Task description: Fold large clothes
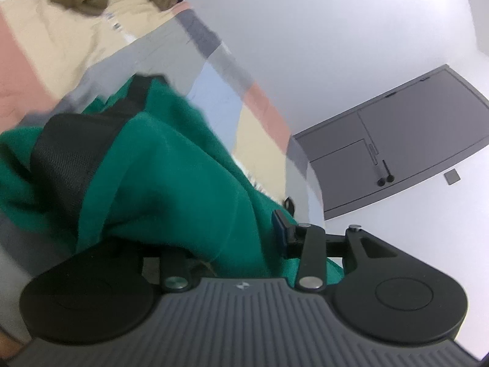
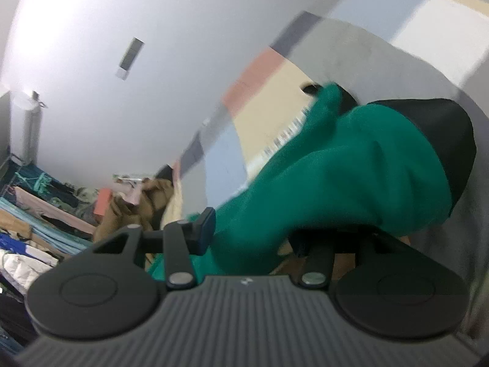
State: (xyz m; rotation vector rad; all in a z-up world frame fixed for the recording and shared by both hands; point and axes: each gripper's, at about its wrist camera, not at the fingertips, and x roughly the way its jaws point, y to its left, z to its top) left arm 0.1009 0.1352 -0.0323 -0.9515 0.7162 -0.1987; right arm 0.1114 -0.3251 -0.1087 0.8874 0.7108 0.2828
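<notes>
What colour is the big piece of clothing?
Green, with black parts. The garment shows best in the left wrist view.

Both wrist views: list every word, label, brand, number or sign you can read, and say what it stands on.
No readable text in either view.
Small pale emblem on the left hand-held gripper body: a mark, no letters.
The same emblem on the right hand-held gripper.
Dark marks on the patchwork bedspread: too blurred to read.

The garment [image 1: 171,165] is emerald green with black panels. Beneath it, the bedspread [image 1: 55,46] is a patchwork of pink, cream, grey and pale blue blocks. The wall [image 1: 321,30] is white.
</notes>
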